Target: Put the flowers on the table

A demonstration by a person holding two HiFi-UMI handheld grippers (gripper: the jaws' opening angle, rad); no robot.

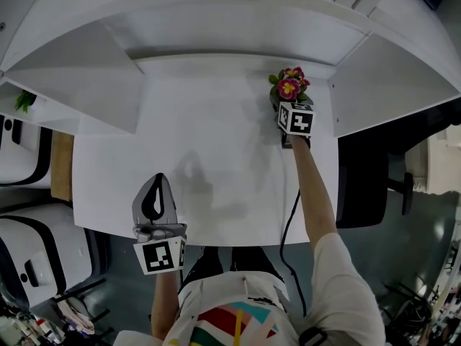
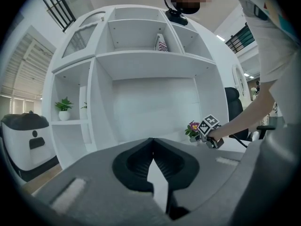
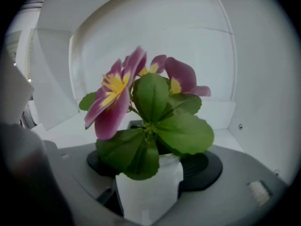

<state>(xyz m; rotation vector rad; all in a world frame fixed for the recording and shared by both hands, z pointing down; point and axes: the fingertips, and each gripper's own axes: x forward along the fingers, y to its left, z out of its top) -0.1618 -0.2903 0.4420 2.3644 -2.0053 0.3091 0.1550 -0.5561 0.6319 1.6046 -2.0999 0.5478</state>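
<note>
Pink and yellow flowers (image 1: pixel 290 85) with broad green leaves stand in a small white pot (image 3: pixel 150 192) at the back right of the white table (image 1: pixel 216 157). My right gripper (image 1: pixel 282 105) reaches in from the front, its jaws closed against the pot's two sides. In the right gripper view the flowers (image 3: pixel 150 102) fill the middle and hide the jaw tips. The left gripper view shows the flowers (image 2: pixel 193 127) and the right gripper (image 2: pixel 209 133) far off to the right. My left gripper (image 1: pixel 158 180) hovers over the table's front left edge, shut and empty, its tips (image 2: pixel 151 142) touching.
A white shelf unit (image 1: pixel 216 34) rises behind and around the table. A small green potted plant (image 2: pixel 63 108) sits on a shelf at the left. A black chair (image 1: pixel 364 186) stands right of the table, and white machines (image 1: pixel 21 251) at the left.
</note>
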